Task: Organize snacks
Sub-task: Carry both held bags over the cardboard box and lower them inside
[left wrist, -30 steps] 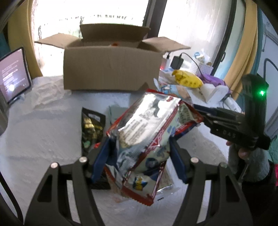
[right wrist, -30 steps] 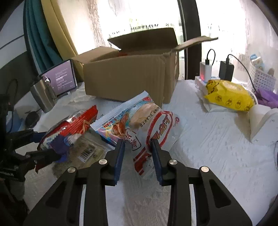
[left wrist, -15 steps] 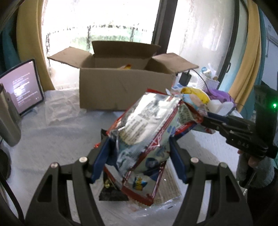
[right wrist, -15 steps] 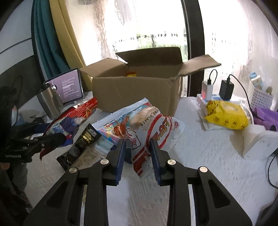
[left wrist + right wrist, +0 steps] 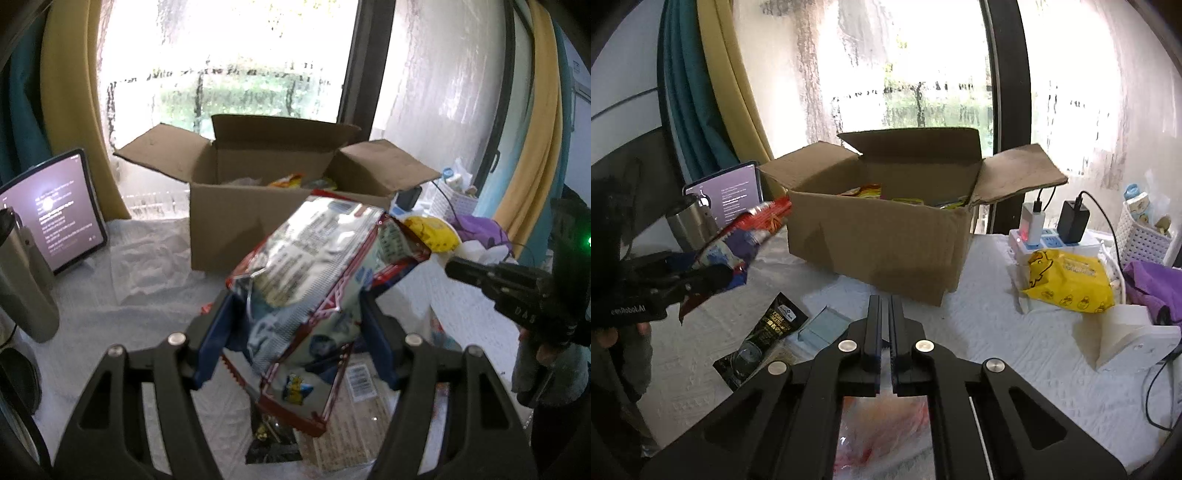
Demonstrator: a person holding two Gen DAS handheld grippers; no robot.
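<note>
2 grippers: both are raised over the white-covered table (image 5: pixel 1015 332), facing the open brown cardboard box (image 5: pixel 240 221).
Left gripper (image 5: pixel 295 325): clamped across the middle of the silver-and-red foil snack bag (image 5: pixel 317 258), 1 blue pad on each side.
Bag axis: long, running from 7 o'clock up to 1 o'clock in the left wrist view, with its top end over the box's front wall.
Key relation: the box mouth lies at 12 o'clock from the left gripper, just beyond the bag's tip. I judge this hand nearer to a drop.
Right gripper (image 5: pixel 885 314): its jaws have just been closing and now stand all but together. A blurred red-and-white bag (image 5: pixel 882 435) shows beneath its frame. I cannot tell whether its film is pinched between the pads.
Box from right gripper: at 12 o'clock, with the front wall in between.
In the way: the front wall must be cleared, and the side flaps stand out at 10 and 2 o'clock. Yellow and orange packets already lie inside.
Left on table: 1 black sachet (image 5: pixel 764 339) and 1 pale blue packet (image 5: pixel 827 325) at 9 o'clock of the right gripper.
Surroundings: grey tablet (image 5: pixel 55 218) and steel tumbler (image 5: pixel 26 280) at 9 o'clock; yellow wipes pack (image 5: pixel 1067 280) at 2 o'clock.
</note>
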